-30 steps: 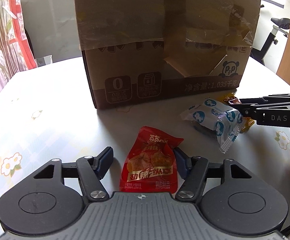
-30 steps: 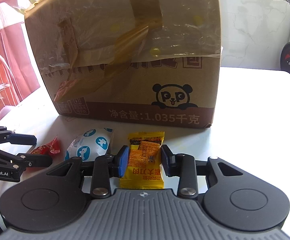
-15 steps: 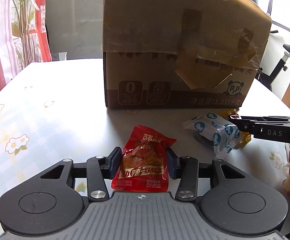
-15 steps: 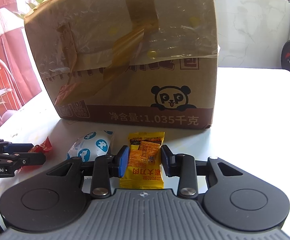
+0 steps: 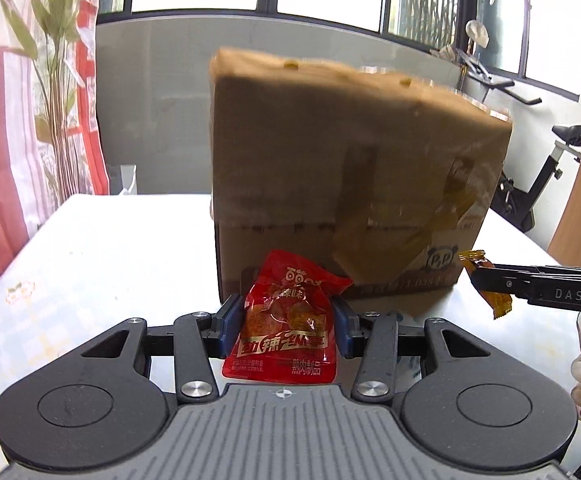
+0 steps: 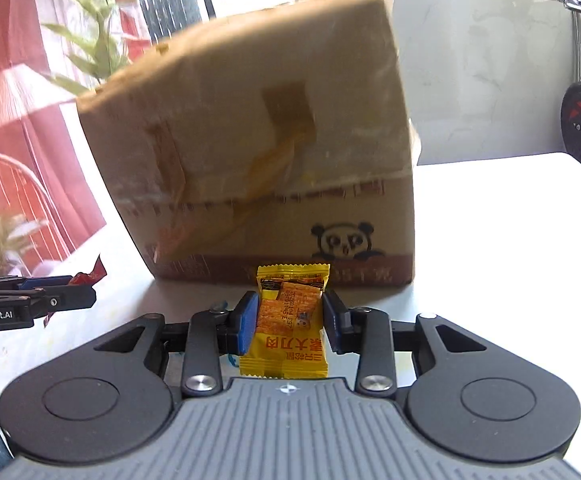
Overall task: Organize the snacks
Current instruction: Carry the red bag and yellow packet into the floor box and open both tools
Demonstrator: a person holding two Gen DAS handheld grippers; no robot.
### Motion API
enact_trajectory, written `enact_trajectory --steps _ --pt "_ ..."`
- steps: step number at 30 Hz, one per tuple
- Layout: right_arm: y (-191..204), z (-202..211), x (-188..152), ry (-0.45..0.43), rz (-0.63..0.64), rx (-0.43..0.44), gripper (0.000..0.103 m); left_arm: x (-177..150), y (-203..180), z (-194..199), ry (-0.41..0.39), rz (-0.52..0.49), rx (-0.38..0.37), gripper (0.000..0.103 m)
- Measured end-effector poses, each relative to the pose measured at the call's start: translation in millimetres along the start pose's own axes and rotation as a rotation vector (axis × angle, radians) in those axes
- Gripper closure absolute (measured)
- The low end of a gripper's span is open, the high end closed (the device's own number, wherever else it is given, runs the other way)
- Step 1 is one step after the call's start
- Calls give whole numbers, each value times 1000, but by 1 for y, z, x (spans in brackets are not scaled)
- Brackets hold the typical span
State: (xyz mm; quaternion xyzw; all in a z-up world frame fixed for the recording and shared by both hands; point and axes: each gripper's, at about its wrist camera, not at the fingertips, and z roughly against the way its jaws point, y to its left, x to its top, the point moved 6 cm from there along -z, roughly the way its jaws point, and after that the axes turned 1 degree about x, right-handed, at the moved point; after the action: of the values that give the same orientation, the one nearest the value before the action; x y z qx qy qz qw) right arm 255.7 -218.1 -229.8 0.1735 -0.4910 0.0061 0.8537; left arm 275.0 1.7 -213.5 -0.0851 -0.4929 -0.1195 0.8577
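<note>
My left gripper (image 5: pixel 284 322) is shut on a red snack packet (image 5: pixel 286 320) and holds it up above the table, in front of a taped cardboard box (image 5: pixel 354 184). My right gripper (image 6: pixel 290 320) is shut on a yellow cracker packet (image 6: pixel 288 320), also lifted, facing the box (image 6: pixel 258 152) with its panda logo. Each gripper shows from the side in the other's view: the right one (image 5: pixel 486 280) with the yellow packet (image 5: pixel 490 292), the left one (image 6: pixel 78 288) with a corner of the red packet (image 6: pixel 90 274).
The white flowered table (image 5: pixel 90 248) carries the box. A plant and red curtain (image 5: pixel 30 120) stand at the left. An exercise bike (image 5: pixel 538 188) stands behind at the right. A red chair (image 6: pixel 14 200) is beside the table.
Both grippers have risen off the table with their packets. The left gripper closed on the red packet about a second ago. The blue-and-white packet has dropped out of sight below.
</note>
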Motion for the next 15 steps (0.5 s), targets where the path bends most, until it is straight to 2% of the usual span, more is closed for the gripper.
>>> enact_trajectory --steps 5,8,11,15 --pt "14 42 68 -162 54 56 66 69 -8 28 -184 -69 -9 54" --pt "22 56 113 -239 111 91 66 107 -18 34 -261 -124 -21 53" --pt "21 49 149 -269 145 78 66 139 -28 24 -288 -151 -37 53" --pt "14 9 186 -222 206 -10 66 171 -43 -14 -239 -214 -7 53"
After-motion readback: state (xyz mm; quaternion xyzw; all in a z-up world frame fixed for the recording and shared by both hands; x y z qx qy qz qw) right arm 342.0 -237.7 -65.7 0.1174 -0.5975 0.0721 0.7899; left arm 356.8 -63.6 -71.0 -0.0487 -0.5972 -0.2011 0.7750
